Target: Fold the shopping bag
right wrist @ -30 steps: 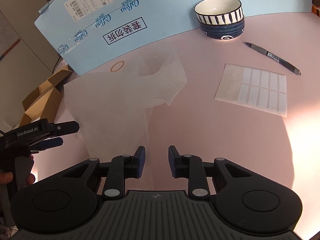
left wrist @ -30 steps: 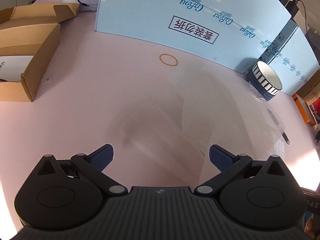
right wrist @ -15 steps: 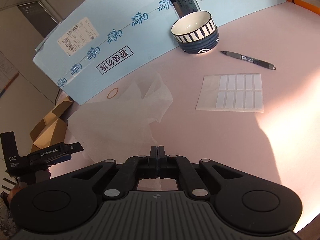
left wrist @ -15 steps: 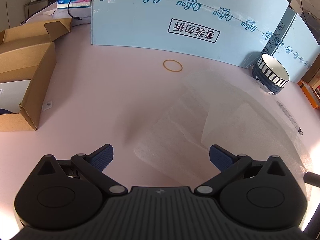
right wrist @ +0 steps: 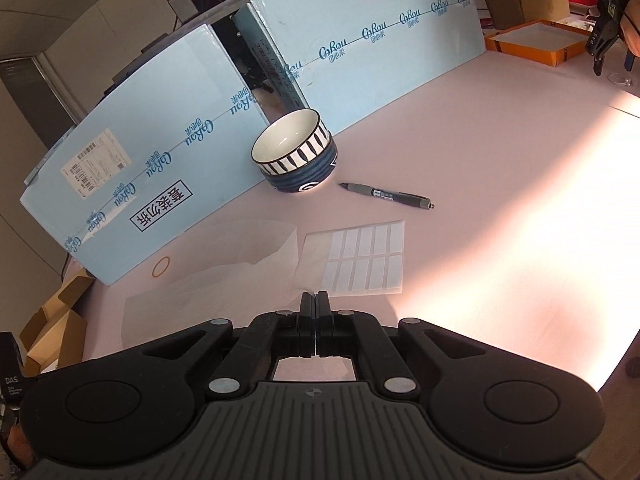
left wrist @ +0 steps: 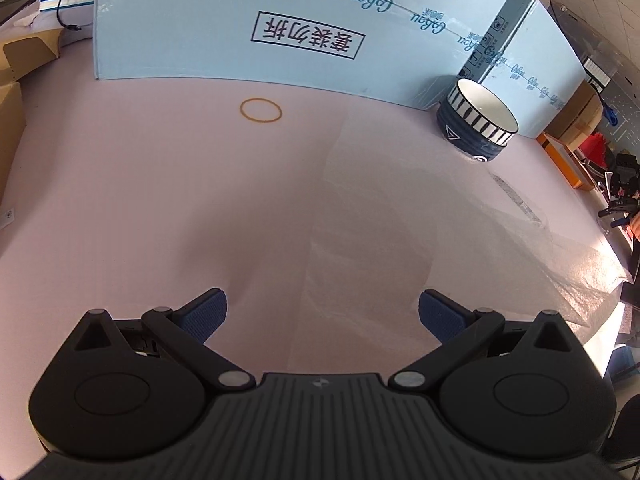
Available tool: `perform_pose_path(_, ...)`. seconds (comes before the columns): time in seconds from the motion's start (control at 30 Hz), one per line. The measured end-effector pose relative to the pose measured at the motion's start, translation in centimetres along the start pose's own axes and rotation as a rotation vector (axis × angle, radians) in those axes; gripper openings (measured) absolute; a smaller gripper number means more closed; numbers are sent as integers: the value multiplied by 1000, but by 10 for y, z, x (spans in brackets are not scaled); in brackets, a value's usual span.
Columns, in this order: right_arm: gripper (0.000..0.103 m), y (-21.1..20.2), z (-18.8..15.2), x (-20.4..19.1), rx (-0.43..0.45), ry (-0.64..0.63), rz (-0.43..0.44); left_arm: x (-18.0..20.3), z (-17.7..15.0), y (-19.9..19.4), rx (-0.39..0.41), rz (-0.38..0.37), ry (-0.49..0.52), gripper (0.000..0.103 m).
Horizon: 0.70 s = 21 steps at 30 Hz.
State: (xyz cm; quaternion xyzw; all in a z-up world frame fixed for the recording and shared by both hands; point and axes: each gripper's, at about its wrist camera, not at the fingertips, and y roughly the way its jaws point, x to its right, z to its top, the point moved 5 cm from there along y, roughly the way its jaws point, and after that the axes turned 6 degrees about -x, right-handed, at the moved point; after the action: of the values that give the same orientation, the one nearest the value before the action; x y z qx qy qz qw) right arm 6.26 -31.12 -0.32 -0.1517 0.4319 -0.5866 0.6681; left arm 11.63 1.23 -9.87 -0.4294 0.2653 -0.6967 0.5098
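The shopping bag is thin, translucent and white, and lies spread on the pink table. In the left wrist view the bag stretches from between the fingers to the right edge. My left gripper is open, low over the bag's left part, with nothing between its blue pads. My right gripper is shut on the bag's near right edge and holds it pulled taut.
A striped bowl stands by the blue cardboard panels. A pen and a label sheet lie right of the bag. A rubber band lies ahead. Brown boxes stand at the left.
My right gripper closed on the bag's edge and pulled it right and toward me, flattening the bag. My left gripper stayed open and moved forward over the bag.
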Motion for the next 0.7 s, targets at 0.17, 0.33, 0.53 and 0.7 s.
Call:
perform_pose_path(0.17,1,0,2,7,14,15,-17,12,4,9,7,-40,12,103)
perform_pose_path(0.33,1,-3,6,15,41,52,-21,26,6,16,-11,-83,55,75)
perform_pose_path(0.53,3,-3,7,22,51,85,-22,32,4,15,-70,-78,61,10)
perform_pose_path(0.7,26,-1,7,22,35,95,-11,17,5,-10,-38,-21,33,5)
